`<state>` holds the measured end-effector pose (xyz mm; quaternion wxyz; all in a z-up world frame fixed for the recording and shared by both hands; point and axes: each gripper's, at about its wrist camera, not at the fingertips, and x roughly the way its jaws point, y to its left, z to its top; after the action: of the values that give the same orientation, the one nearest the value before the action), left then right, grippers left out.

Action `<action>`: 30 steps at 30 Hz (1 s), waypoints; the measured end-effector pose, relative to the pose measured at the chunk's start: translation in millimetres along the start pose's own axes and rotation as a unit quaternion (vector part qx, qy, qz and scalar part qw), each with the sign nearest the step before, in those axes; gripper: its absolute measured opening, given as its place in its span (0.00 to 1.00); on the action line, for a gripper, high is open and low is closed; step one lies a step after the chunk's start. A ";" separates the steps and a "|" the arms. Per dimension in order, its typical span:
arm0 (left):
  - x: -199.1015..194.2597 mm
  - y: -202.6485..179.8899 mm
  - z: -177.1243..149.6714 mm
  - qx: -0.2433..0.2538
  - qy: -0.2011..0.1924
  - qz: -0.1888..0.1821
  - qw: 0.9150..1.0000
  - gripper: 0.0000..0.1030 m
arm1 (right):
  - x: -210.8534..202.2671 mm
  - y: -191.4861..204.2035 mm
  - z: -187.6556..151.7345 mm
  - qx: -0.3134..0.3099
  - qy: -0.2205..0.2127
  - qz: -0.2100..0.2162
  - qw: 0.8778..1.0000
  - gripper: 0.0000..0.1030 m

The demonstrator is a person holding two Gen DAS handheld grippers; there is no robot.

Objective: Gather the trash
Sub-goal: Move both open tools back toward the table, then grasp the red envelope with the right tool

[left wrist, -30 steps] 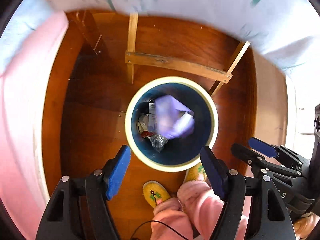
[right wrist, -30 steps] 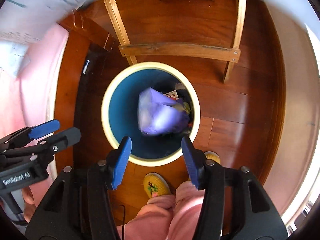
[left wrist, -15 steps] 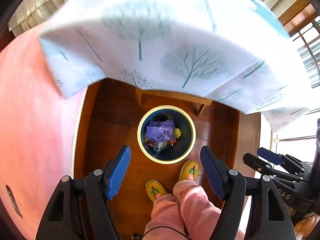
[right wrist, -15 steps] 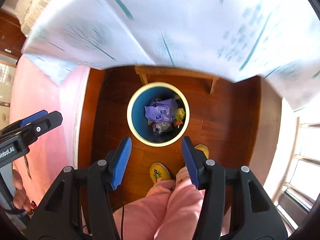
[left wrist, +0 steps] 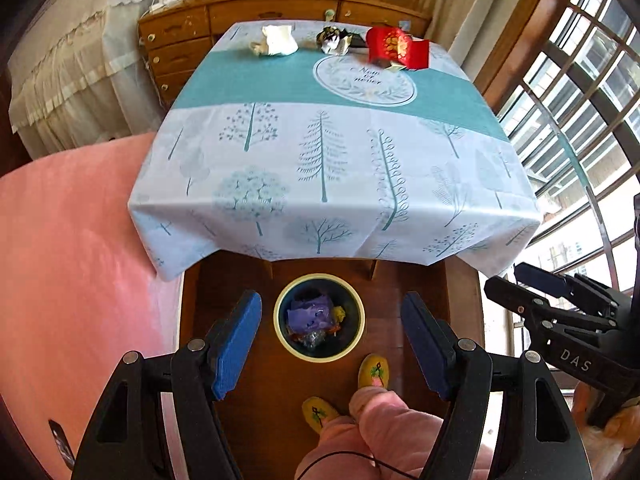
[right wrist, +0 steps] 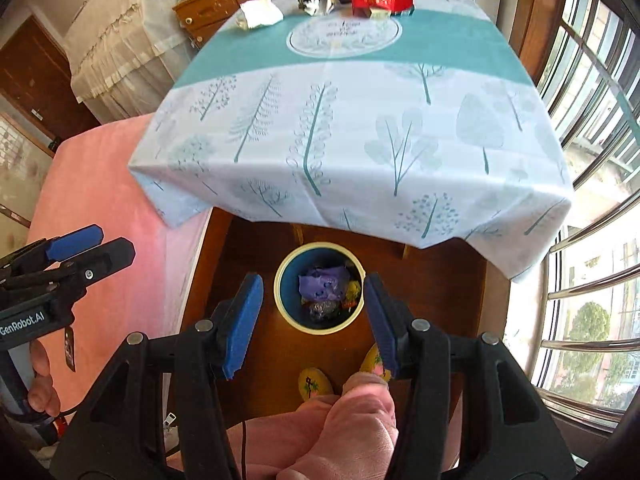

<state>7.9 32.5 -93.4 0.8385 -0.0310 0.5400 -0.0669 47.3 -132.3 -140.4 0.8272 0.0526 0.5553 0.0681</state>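
Both hand-held grippers are rising away from the bin: the left hand-held gripper and the right hand-held gripper are hanging with jaws wide apart and holding nothing, now high enough that the whole bench is coming back into sight, where a second ago they were looking straight down into the blue trash bin. A purple bag is lying inside the bin on top of other wrappers, so that piece seems delivered. More trash is waiting at the far end of the bench: a crumpled white tissue, a crumpled patterned wrapper and a red packet with gold characters too small to read. "GenRobot.AI" is showing on the left tool, "DAS" on the right.
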 end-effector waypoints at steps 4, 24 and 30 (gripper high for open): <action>-32.9 -9.2 15.5 0.016 -0.031 -0.006 0.999 0.71 | -36.0 5.9 15.6 -0.007 -0.042 -0.009 0.999 0.48; -61.1 -7.3 161.9 0.002 -0.099 0.004 0.995 0.71 | -103.4 -10.5 147.4 -0.018 -0.166 -0.039 0.985 0.48; -0.1 -18.6 236.5 -0.017 -0.085 0.030 0.996 0.71 | -56.8 -56.8 234.2 -0.026 -0.156 -0.028 0.987 0.48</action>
<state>221.5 9.4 7.1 0.8821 -0.0347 0.4688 -0.0292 245.9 -200.6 -9.3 0.9062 0.0249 0.4191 0.0501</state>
